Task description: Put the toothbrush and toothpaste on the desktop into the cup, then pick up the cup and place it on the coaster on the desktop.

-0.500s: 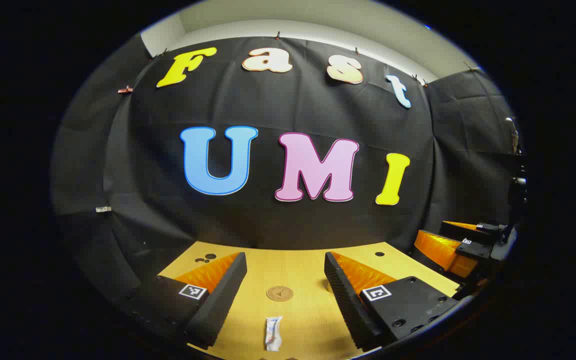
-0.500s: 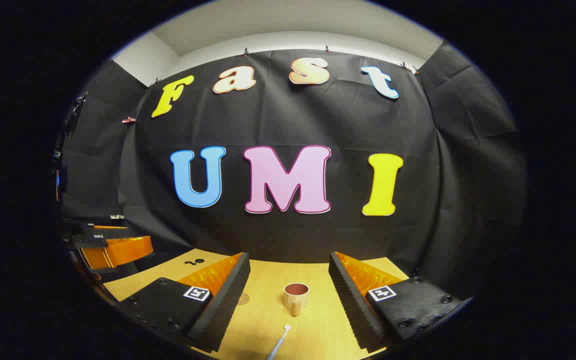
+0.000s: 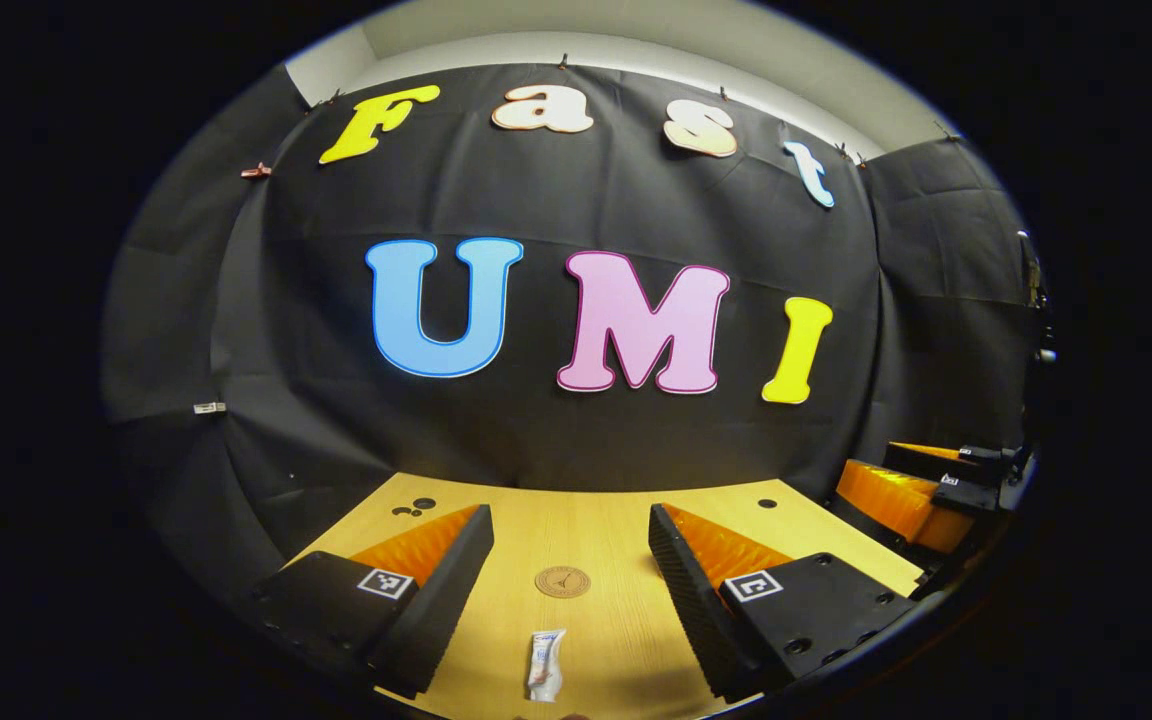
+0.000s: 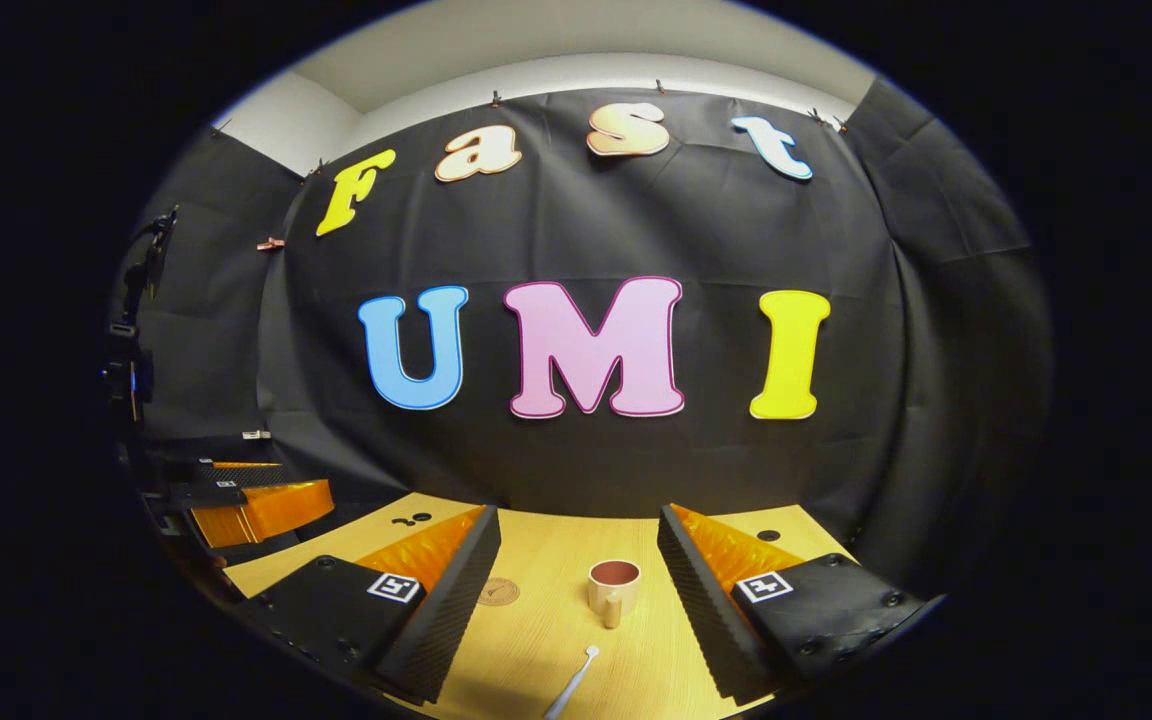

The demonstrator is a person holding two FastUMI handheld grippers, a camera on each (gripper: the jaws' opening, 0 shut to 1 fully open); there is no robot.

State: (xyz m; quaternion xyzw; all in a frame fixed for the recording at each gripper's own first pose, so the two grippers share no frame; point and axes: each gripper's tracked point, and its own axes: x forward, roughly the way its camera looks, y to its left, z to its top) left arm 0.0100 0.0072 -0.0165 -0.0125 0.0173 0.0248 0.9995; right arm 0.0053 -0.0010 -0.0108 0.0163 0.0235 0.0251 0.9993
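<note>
Toothpaste [image 3: 545, 665] flat on the desktop [image 3: 606, 530] at 6 o'clock in the left gripper view, lying lengthwise between the fingers of the left gripper [image 3: 566, 570], touched by neither; coaster [image 3: 563, 581] just past it toward 12, round and bare; small dark holes in the wood at 10 and 1 o'clock near the far edge; black cloth wall beyond. Off at 3 o'clock, right gripper [image 3: 921, 480] held level above the desktop's right edge, well apart from the left one.

Toothbrush [image 4: 573, 682] at 6 o'clock in the right gripper view, lying flat, head end pointing toward 12; cup [image 4: 614, 587] upright just beyond it, handle facing the camera, nothing visible inside; coaster [image 4: 498, 591] to the cup's 9 o'clock, partly hidden behind the near finger, apart from the cup. Nothing standing between either gripper and these things.

Left gripper level, aimed at the far wall, fingers wide apart, holding nothing. Right gripper [image 4: 576, 575] likewise level and forward, fingers spread wide, empty, cup and toothbrush in the gap between them but untouched. Left gripper [image 4: 256, 505] also seen at 9 o'clock there, off the desktop's left edge.
</note>
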